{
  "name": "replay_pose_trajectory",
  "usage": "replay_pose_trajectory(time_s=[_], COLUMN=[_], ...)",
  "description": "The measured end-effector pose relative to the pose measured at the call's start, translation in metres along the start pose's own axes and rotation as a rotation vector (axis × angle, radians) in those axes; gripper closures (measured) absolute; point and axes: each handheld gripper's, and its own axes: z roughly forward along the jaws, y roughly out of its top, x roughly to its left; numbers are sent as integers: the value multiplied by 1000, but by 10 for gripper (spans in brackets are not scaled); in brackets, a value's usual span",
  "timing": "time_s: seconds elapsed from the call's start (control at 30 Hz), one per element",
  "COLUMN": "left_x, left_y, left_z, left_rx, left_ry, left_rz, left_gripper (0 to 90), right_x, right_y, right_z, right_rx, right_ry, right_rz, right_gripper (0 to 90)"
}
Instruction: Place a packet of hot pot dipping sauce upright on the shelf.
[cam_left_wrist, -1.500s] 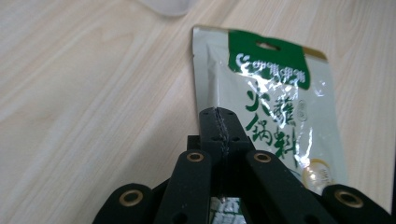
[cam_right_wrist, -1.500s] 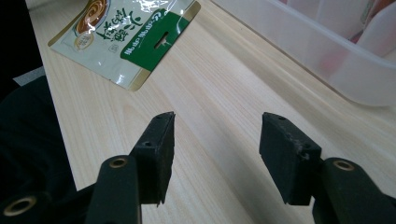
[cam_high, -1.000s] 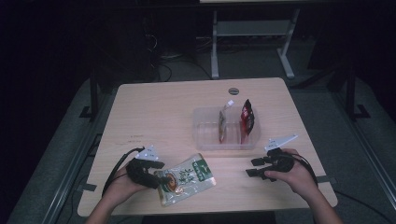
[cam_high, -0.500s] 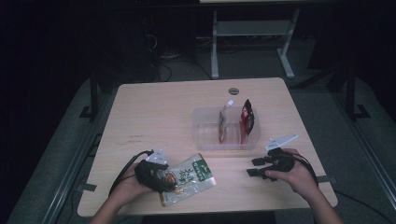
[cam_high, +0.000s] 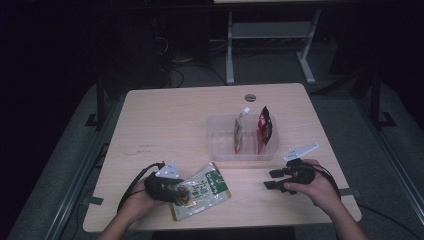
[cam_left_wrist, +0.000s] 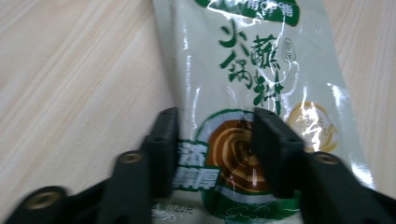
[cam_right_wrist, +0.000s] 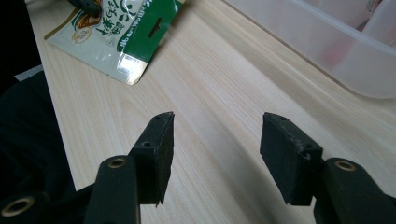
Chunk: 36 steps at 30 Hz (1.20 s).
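High view: your left tool (cam_high: 176, 190) sits at the near-left of the tabletop (cam_high: 170, 120), its tip over the near end of the green sauce packet (cam_high: 202, 187), which lies flat on the wood near the front edge. Your right tool (cam_high: 274, 180) rests low at the near-right, well apart from the packet and just in front of the clear plastic bin (cam_high: 220, 145) (two upright packets inside, one red, one w/ a pale label).

Left gripper view: your left tool (cam_left_wrist: 212, 140) has just been closing; its jaws now stand at about mid width w/ the packet (cam_left_wrist: 252, 60) between them, straddling the brown swirl print. Whether the pads press the film yet, I can't tell.

Right gripper view: your right tool (cam_right_wrist: 215, 144) is wide apart, nothing between the jaws but bare wood. The packet's (cam_right_wrist: 121, 32) hang-hole end lies ahead at upper left, the bin wall (cam_right_wrist: 327, 42) at upper right.
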Motion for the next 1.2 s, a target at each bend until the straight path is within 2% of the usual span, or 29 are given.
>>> replay_pose_trajectory(time_s=[0.07,0.1,0.17,0.3,0.37,0.43,0.47,0.5,0.67,0.77,0.8,0.87,1.0,1.2], left_x=[0,-1,1,4,5,5,7,7,7,7,6,5,3,-2], left_y=[1,1,1,2,3,3,3,4,5,7,8,9,12,18], left_z=[0,0,0,-1,-1,-1,-2,-3,-8,-14,-15,-19,-24,-29], left_rx=[2,-4,3,0,-7,-12,-8,-22,-54,-80,-92,-108,-125,-153], left_ry=[3,0,-9,-35,-34,-45,-51,-55,-78,-79,-87,-92,-112,-121], left_rz=[-4,-22,-32,-60,-57,-75,-69,-83,-100,-82,-96,-89,-65,-62], left_gripper=[648,686,767,853,870,881,885,888,892,893,893,894,894,894], right_x=[0,0,0,0,-1,-2,-1,-1,2,3,3,4,6,9], right_y=[0,0,0,0,1,2,2,3,2,2,2,1,2,6], right_z=[0,1,1,2,1,2,1,1,3,4,4,3,1,0], right_rx=[0,0,0,3,4,-7,-12,-14,-6,-4,-10,-5,-17,-42], right_ry=[2,2,4,10,-1,12,11,12,-2,-18,-26,-33,-15,35], right_rz=[0,0,-2,1,24,14,17,21,26,25,25,35,28,32], right_gripper=[443,444,444,444,446,438,438,437,449,447,437,436,493,507])
